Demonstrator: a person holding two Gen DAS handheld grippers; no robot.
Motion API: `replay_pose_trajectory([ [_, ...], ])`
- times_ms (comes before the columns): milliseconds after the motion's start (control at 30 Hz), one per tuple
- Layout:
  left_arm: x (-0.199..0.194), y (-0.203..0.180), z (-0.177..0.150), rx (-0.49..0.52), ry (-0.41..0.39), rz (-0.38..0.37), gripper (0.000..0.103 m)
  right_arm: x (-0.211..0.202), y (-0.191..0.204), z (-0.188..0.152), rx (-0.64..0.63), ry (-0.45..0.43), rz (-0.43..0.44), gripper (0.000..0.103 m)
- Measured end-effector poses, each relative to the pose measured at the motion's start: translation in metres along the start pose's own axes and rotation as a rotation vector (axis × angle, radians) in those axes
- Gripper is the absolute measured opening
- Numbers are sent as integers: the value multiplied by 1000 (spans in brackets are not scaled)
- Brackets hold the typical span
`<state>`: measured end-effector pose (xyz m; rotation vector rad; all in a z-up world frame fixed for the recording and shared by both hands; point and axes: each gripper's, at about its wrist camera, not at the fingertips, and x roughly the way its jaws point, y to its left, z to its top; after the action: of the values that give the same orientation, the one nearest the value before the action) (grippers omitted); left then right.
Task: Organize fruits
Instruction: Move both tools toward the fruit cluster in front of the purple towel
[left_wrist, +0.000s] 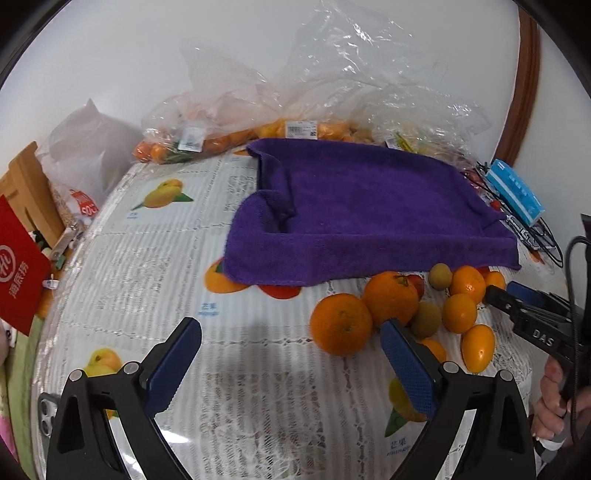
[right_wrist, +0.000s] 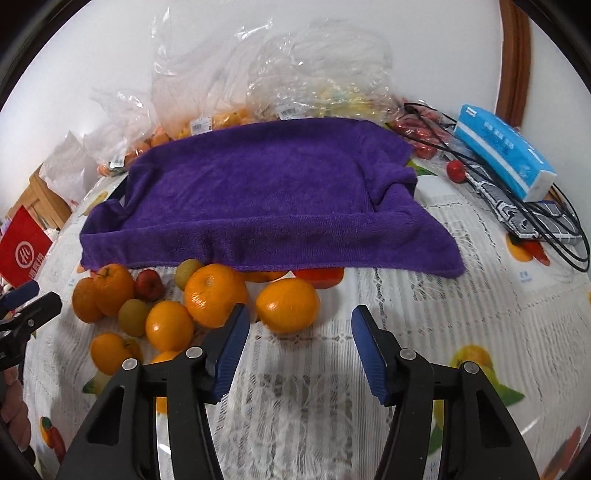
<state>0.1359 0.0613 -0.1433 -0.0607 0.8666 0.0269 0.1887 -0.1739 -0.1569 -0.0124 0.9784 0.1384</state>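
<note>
**Here: both grippers hover open by the fruit**

The left gripper (left_wrist: 291, 354) has its jaws spread wide over bare tablecloth (left_wrist: 155, 280). The right gripper (right_wrist: 301, 343) stands narrower, nothing between its pads. The oranges (right_wrist: 216, 295) lie clustered at centre left, just below the purple towel (right_wrist: 266, 192).

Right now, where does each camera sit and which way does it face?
Left wrist: on the left tool, angled down over the table; open, nothing between its fingers; the right tool and a hand show at its right edge.
Right wrist: on the right tool, angled down toward the oranges; open, holding nothing.
Shared: the purple towel, the loose fruit, the blue tissue pack.
</note>
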Motion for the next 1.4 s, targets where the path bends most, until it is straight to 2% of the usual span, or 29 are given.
replay_pose_trajectory([
  [67, 5, -3, 0, 3, 12, -16, 94, 6, -2, 2, -11, 14, -1, 53],
  [233, 16, -8, 0, 20, 22, -24, 90, 12, 4, 6, -34, 6, 12, 52],
  [367, 26, -12, 0, 39, 44, -17, 81, 13, 4, 5, -62, -3, 11, 46],
  [533, 26, -9, 0, 8, 25, -52, 76, 11, 6, 2, -70, -11, 23, 45],
  [667, 26, -5, -2, -14, 37, -128, 59, 9, 8, -1, -80, -13, 21, 45],
  [767, 27, -6, -5, -4, 52, -153, 54, 8, 8, -2, -78, -14, 28, 45],
  [867, 29, -10, -8, 35, 70, -142, 53, 7, 8, -2, -80, -15, 26, 42],
  [1067, 33, -16, -8, 62, 47, -97, 51, 5, 5, -4, -64, -19, 44, 41],
  [1133, 34, -19, -7, 67, 43, -104, 43, 5, 4, -5, -56, -21, 53, 41],
  [1267, 33, -21, -8, 83, 40, -97, 41, 3, 3, -5, -45, -24, 61, 41],
  [1400, 31, -14, -7, 55, 44, -115, 41, 2, 2, -5, -42, -25, 64, 41],
])
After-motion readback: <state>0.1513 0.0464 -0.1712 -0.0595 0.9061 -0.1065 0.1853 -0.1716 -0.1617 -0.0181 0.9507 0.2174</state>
